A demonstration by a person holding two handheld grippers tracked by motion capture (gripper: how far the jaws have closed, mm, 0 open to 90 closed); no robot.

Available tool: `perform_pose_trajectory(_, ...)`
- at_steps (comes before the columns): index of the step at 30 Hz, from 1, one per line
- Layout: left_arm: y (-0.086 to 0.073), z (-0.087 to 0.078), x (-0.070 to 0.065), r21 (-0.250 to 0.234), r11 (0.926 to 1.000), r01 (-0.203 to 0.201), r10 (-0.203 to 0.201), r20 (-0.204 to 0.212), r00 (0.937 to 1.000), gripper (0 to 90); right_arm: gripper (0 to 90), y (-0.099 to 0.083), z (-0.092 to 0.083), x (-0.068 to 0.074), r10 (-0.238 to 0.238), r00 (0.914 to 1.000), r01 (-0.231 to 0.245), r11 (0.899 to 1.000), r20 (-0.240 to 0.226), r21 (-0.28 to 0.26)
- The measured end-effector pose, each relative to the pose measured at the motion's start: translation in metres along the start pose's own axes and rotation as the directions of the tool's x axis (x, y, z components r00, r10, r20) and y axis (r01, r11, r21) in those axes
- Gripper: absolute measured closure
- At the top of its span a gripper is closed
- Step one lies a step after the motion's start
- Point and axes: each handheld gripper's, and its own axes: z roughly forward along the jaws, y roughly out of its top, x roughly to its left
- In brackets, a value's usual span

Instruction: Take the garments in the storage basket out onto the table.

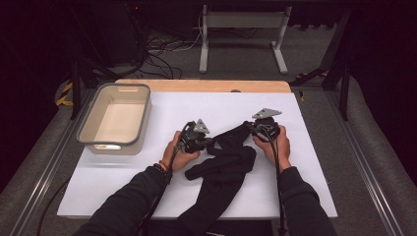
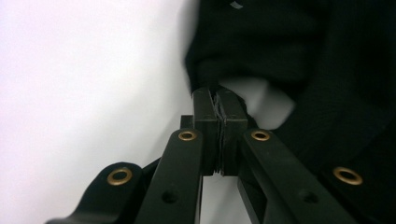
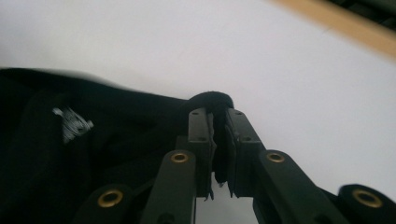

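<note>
A black garment lies crumpled on the white tabletop, one long part trailing off the near edge. My left gripper is at its left side. In the left gripper view the jaws are pressed together, nipping the garment at its edge. My right gripper is at the garment's upper right corner. There the jaws are shut on a fold of the garment, and a roll of cloth bulges over the tips.
An empty beige bin stands at the table's back left, close to the left hand. A wooden strip runs along the far edge. Cables and a table frame lie on the floor beyond.
</note>
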Motion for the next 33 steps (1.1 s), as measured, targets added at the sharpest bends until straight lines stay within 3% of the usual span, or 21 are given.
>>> perform_pose_trajectory(1,0.006,-0.009,0.008,-0.027,0.9996,0.004,-0.004,-0.027,0.9996,88.9,81.6,0.003,-0.005,-0.001,-0.005,0.9997,0.006,1.0,0.024,-0.024)
perform_pose_trajectory(2,0.016,-0.022,0.019,-0.062,0.998,0.007,-0.012,-0.073,0.9973,88.9,81.4,0.014,-0.018,-0.003,0.022,0.9977,-0.016,0.995,0.064,-0.094)
perform_pose_trajectory(4,0.031,-0.036,0.032,-0.108,0.994,0.018,-0.029,-0.098,0.9948,89.0,81.5,0.022,-0.028,-0.004,0.05,0.9964,-0.039,0.987,0.069,-0.155)
perform_pose_trajectory(9,0.06,-0.054,0.047,-0.139,0.99,-0.023,-0.004,-0.192,0.9814,88.8,81.2,0.048,-0.043,-0.003,0.063,0.9928,-0.036,0.967,0.102,-0.25)
perform_pose_trajectory(11,0.067,-0.055,0.053,-0.137,0.9901,-0.032,0.001,-0.22,0.9755,88.7,81.2,0.055,-0.046,-0.003,0.074,0.992,-0.043,0.959,0.102,-0.279)
perform_pose_trajectory(12,0.067,-0.055,0.053,-0.137,0.9901,-0.032,0.001,-0.22,0.9755,88.6,81.2,0.055,-0.046,-0.003,0.074,0.992,-0.043,0.959,0.102,-0.279)
perform_pose_trajectory(13,0.071,-0.054,0.057,-0.13,0.9907,-0.039,0.007,-0.24,0.9707,88.7,81.3,0.059,-0.046,-0.004,0.081,0.9891,-0.041,0.953,0.123,-0.299)
perform_pose_trajectory(14,0.071,-0.054,0.057,-0.13,0.9907,-0.039,0.007,-0.24,0.9707,88.7,81.3,0.059,-0.046,-0.004,0.081,0.9891,-0.041,0.953,0.123,-0.299)
perform_pose_trajectory(16,0.076,-0.046,0.064,-0.091,0.9942,-0.058,0.032,-0.266,0.9634,88.6,81.3,0.063,-0.041,-0.007,0.077,0.9843,-0.026,0.954,0.159,-0.299)
perform_pose_trajectory(18,0.079,-0.037,0.067,-0.051,0.9956,-0.079,0.06,-0.296,0.9534,88.7,81.4,0.065,-0.036,-0.011,0.097,0.983,-0.047,0.954,0.156,-0.298)
perform_pose_trajectory(20,0.081,-0.029,0.071,-0.022,0.9971,-0.074,0.063,-0.314,0.9473,88.7,81.3,0.065,-0.029,-0.014,0.112,0.9812,-0.061,0.952,0.157,-0.302)
perform_pose_trajectory(22,0.081,-0.024,0.074,-0.017,0.9981,-0.059,0.05,-0.315,0.9479,88.6,81.3,0.064,-0.02,-0.016,0.134,0.9788,-0.084,0.953,0.155,-0.293)
perform_pose_trajectory(23,0.08,-0.019,0.078,-0.025,0.999,-0.036,0.027,-0.303,0.9526,88.6,81.3,0.064,-0.02,-0.016,0.134,0.9788,-0.084,0.953,0.155,-0.293)
perform_pose_trajectory(24,0.077,-0.01,0.082,-0.023,0.9997,-0.008,0.001,-0.293,0.956,88.5,81.3,0.062,-0.009,-0.018,0.138,0.9775,-0.092,0.959,0.159,-0.267)
perform_pose_trajectory(27,0.073,-0.002,0.086,-0.023,0.9996,0.019,-0.025,-0.289,0.9569,87.0,81.3,0.06,-0.002,-0.018,0.153,0.9755,-0.108,0.96,0.158,-0.26)
perform_pose_trajectory(28,0.069,0.004,0.089,-0.034,0.9971,0.068,-0.075,-0.281,0.9569,83.4,81.2,0.06,0.001,-0.018,0.149,0.9749,-0.105,0.962,0.165,-0.252)
perform_pose_trajectory(29,0.067,0.006,0.09,-0.035,0.9952,0.091,-0.097,-0.267,0.9587,80.0,81.1,0.06,0.002,-0.018,0.148,0.9746,-0.104,0.964,0.168,-0.246)
perform_pose_trajectory(31,0.064,0.009,0.088,-0.037,0.9936,0.106,-0.112,-0.254,0.9606,75.4,80.0,0.058,0.005,-0.018,0.15,0.9751,-0.11,0.967,0.163,-0.232)
perform_pose_trajectory(33,0.063,0.009,0.085,-0.036,0.9933,0.11,-0.115,-0.256,0.9597,70.1,73.2,0.056,0.006,-0.018,0.155,0.974,-0.119,0.97,0.165,-0.21)
